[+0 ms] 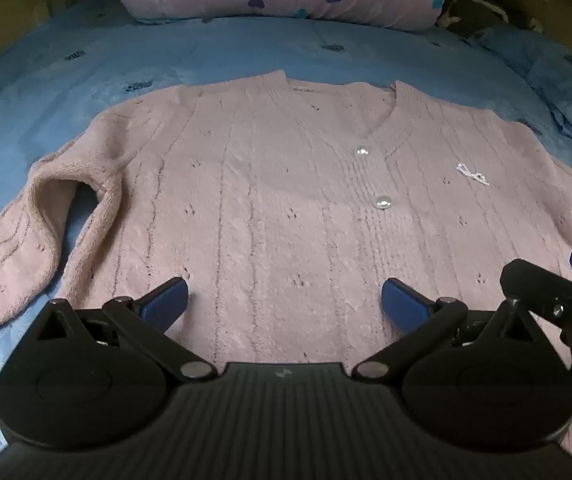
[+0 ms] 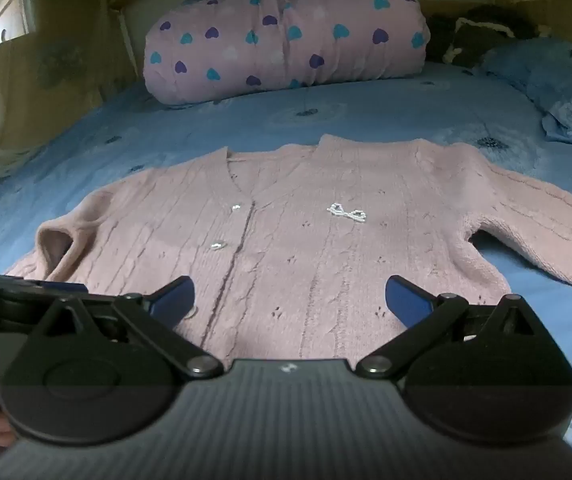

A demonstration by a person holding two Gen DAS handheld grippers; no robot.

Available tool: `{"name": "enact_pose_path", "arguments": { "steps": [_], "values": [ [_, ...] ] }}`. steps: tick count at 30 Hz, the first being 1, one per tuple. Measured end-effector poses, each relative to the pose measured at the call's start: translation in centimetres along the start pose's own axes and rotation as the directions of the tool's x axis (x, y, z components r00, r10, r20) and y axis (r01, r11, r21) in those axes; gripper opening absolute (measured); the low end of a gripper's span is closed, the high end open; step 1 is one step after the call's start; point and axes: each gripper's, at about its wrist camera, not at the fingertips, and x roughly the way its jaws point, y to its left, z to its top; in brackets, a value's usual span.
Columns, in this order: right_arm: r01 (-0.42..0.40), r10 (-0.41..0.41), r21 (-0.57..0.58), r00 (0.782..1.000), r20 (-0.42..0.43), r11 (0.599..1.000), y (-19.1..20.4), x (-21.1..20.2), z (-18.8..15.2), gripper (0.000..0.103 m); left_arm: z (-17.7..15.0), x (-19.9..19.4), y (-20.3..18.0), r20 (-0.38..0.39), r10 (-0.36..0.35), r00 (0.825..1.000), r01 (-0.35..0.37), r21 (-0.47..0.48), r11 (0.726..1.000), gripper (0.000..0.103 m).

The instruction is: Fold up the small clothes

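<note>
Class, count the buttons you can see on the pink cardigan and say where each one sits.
2. One button sits at the base of the V-neck; the other lies further down the placket. The hand-held gripper hides the hem, so more may be covered.

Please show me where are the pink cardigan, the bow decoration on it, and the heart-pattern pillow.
pink cardigan (image 1: 277,208): left wrist view, middle of its front.
bow decoration (image 2: 346,213): right wrist view, centre of the bow.
heart-pattern pillow (image 2: 286,40): right wrist view, middle of its side.
</note>
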Motion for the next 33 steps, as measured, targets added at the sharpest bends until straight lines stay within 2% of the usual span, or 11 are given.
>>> {"name": "enact_pose_path", "arguments": {
  "steps": [4,11,33],
  "values": [
    [-0.016,0.016,0.014,1.000,-0.014,1.000,0.2,-0.1,0.3,0.103,0.4,-0.3,0.6,-0.017,-0.021,1.000,0.021,-0.012,1.000,0.103],
    [-0.014,0.014,0.020,1.000,-0.026,1.000,-1.0,0.4,-0.1,0.103,0.8,0.1,1.2,-0.010,-0.019,1.000,0.019,-0.017,1.000,0.103],
    [-0.001,0.002,0.021,0.999,-0.037,1.000,-0.7,0.5,0.0,0.103,0.1,-0.2,0.6,0.000,-0.002,1.000,0.002,-0.011,1.000,0.103]
  ]
}}
